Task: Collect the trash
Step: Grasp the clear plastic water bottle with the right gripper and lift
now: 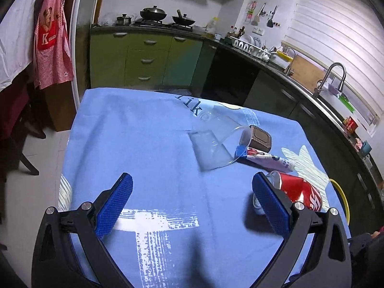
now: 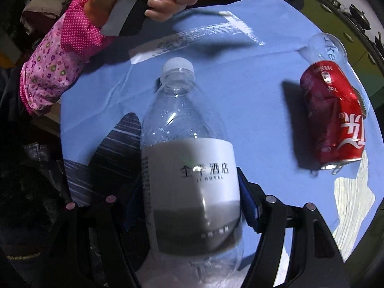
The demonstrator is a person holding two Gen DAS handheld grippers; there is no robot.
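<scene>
My left gripper [image 1: 192, 199] is open and empty above the blue tablecloth [image 1: 148, 144]. A dented red cola can [image 1: 300, 192] lies just right of its right finger [image 1: 271, 204]. Beyond it lie a clear plastic cup [image 1: 216, 141] on its side, a toothpaste tube [image 1: 266, 158] and a brown square biscuit-like piece [image 1: 260, 139]. My right gripper [image 2: 192, 204] is shut on a clear plastic water bottle [image 2: 189, 158] with a white label, held over the table. The red can [image 2: 333, 115] and the cup [image 2: 326, 48] also show in the right wrist view.
The table's edges drop to a tiled floor [image 1: 31, 192] on the left. Green kitchen cabinets [image 1: 144, 57] and a counter with a sink [image 1: 331, 79] lie behind and to the right. A yellow ring [image 1: 340, 196] shows past the table's right edge. The person's hand [image 2: 168, 0] holds the other gripper.
</scene>
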